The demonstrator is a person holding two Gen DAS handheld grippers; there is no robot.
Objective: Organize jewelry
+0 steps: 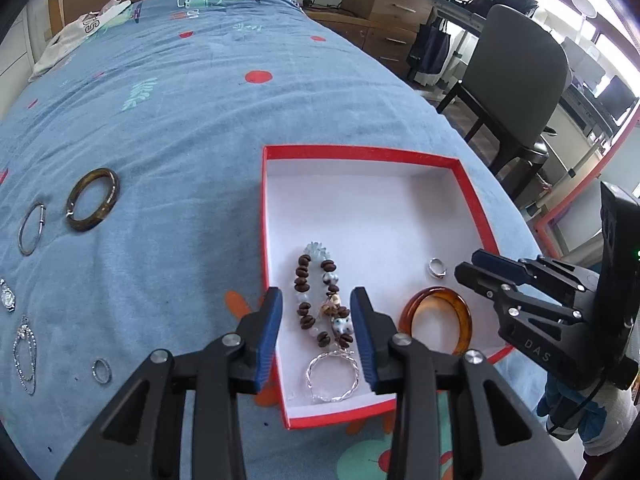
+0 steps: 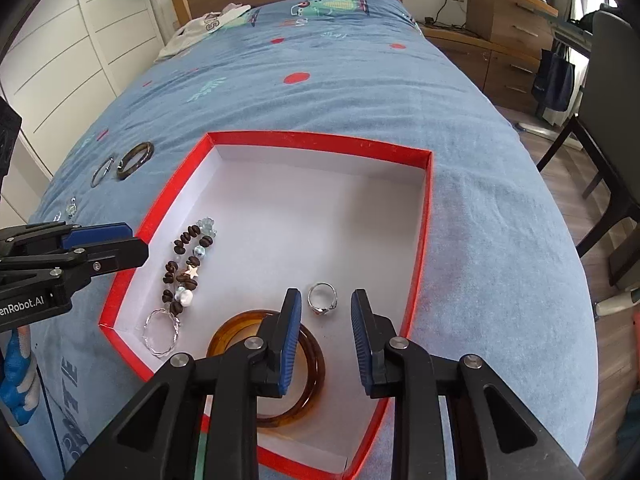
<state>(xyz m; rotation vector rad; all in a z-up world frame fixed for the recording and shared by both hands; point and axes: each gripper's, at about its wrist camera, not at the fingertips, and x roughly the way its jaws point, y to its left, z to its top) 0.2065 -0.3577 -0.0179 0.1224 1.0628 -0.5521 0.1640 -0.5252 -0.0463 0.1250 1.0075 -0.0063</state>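
Observation:
A red box (image 1: pixel 362 153) (image 2: pixel 320 138) with a white inside lies on the blue bedspread. In it lie a brown bead bracelet (image 1: pixel 316 300) (image 2: pixel 186 264), a twisted silver bangle (image 1: pixel 332 376) (image 2: pixel 161 332), an amber bangle (image 1: pixel 436 320) (image 2: pixel 312 364) and a silver ring (image 1: pixel 437 268) (image 2: pixel 322 299). My left gripper (image 1: pixel 316 340) is open and empty, above the bead bracelet. My right gripper (image 2: pixel 326 340) is open and empty, above the ring and amber bangle; it also shows in the left wrist view (image 1: pixel 466 266).
On the bedspread left of the box lie a dark brown bangle (image 1: pixel 93 199) (image 2: pixel 135 160), a thin silver bangle (image 1: pixel 31 229) (image 2: pixel 101 172), a small watch (image 1: pixel 7 298), a silver chain (image 1: pixel 24 354) and a small ring (image 1: pixel 101 371). A chair (image 1: pixel 516 80) stands right of the bed.

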